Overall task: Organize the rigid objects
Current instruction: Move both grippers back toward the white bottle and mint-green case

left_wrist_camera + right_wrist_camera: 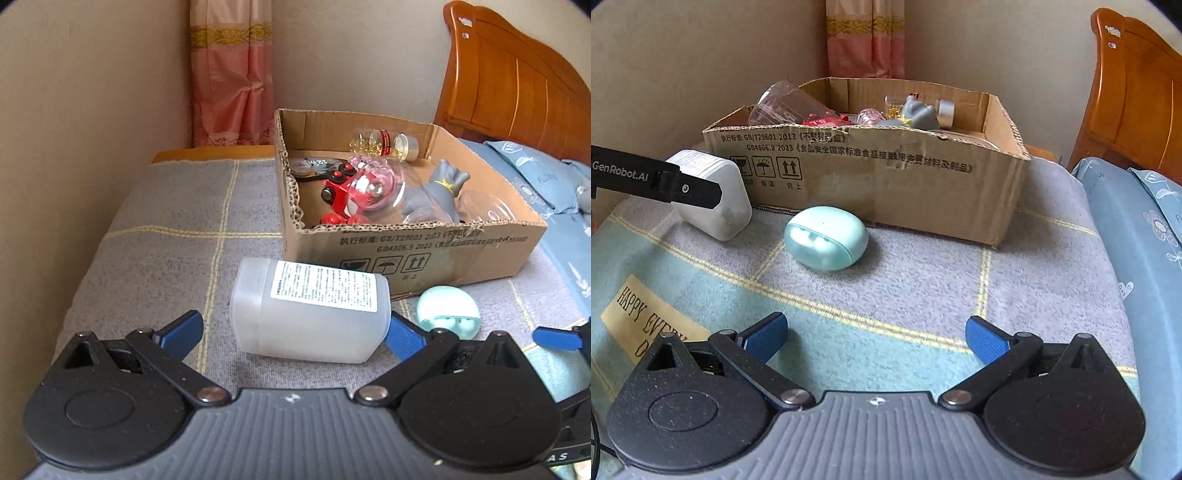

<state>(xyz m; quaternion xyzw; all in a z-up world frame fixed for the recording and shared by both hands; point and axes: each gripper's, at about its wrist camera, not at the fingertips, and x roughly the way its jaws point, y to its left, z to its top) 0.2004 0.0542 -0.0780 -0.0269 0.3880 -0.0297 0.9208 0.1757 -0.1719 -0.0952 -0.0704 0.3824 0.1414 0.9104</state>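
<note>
Left gripper (295, 328): jaws apart, straddling the bottle (310, 310) without clamping; the blue pads stand just off its two ends. The bottle lies on its side on the blanket (166, 229), label up, just beside the front wall of the box (424, 254).

Right gripper (875, 336): jaws apart, holding nothing, over the blanket's near part.

Mint case (825, 238): on the blanket, close to the box front, right of the bottle, apart from both grippers.

Box: toward the far edge of the blanket. Contents: red toy (340, 195), grey figure (436, 188), jar (384, 142), clear cups (783, 105).

Headboard (517, 85) at right; curtain (229, 74) in the far corner.
</note>
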